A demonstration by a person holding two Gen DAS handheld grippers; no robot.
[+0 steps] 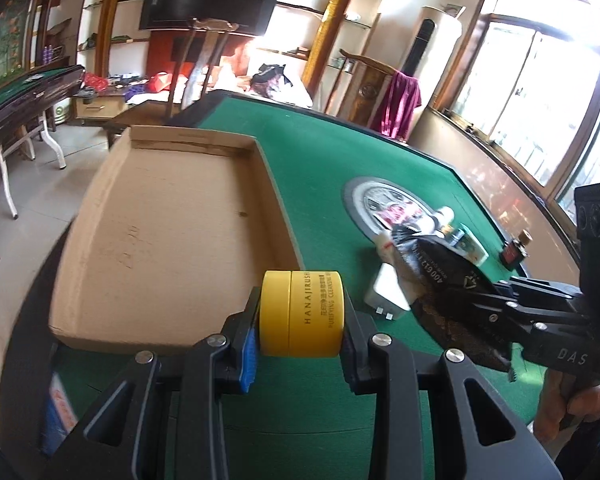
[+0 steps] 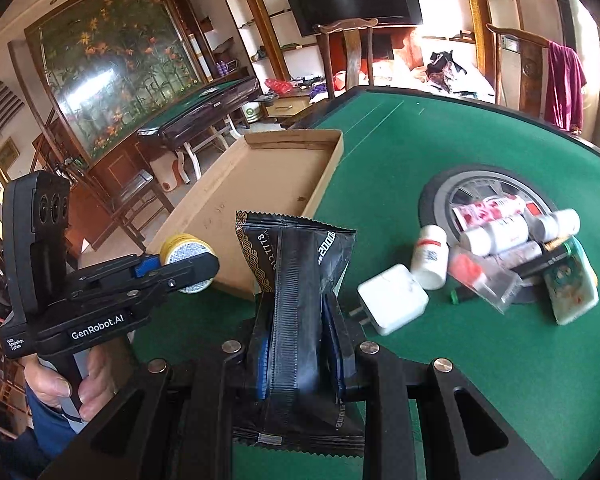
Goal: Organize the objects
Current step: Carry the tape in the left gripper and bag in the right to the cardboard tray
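Observation:
My left gripper point(image 1: 302, 350) is shut on a yellow round jar point(image 1: 302, 312), held on its side just off the near right corner of the shallow cardboard tray point(image 1: 160, 216). From the right wrist view the same jar point(image 2: 186, 254) shows in the left gripper point(image 2: 196, 270), beside the tray point(image 2: 260, 184). My right gripper point(image 2: 300, 356) is shut on a black foil pouch point(image 2: 296, 276), held upright above the green table point(image 2: 460, 360). In the left wrist view that pouch point(image 1: 440, 276) hangs from the right gripper point(image 1: 460, 304), to the right of the jar.
A white plug charger point(image 2: 394, 298), a white pill bottle point(image 2: 430, 258), several tubes and small bottles point(image 2: 500, 228) and a patterned box point(image 2: 570, 286) lie around the table's round centre hub point(image 2: 436, 196). A small dark bottle point(image 1: 514, 250) stands near the table's right edge. Chairs stand beyond the far edge.

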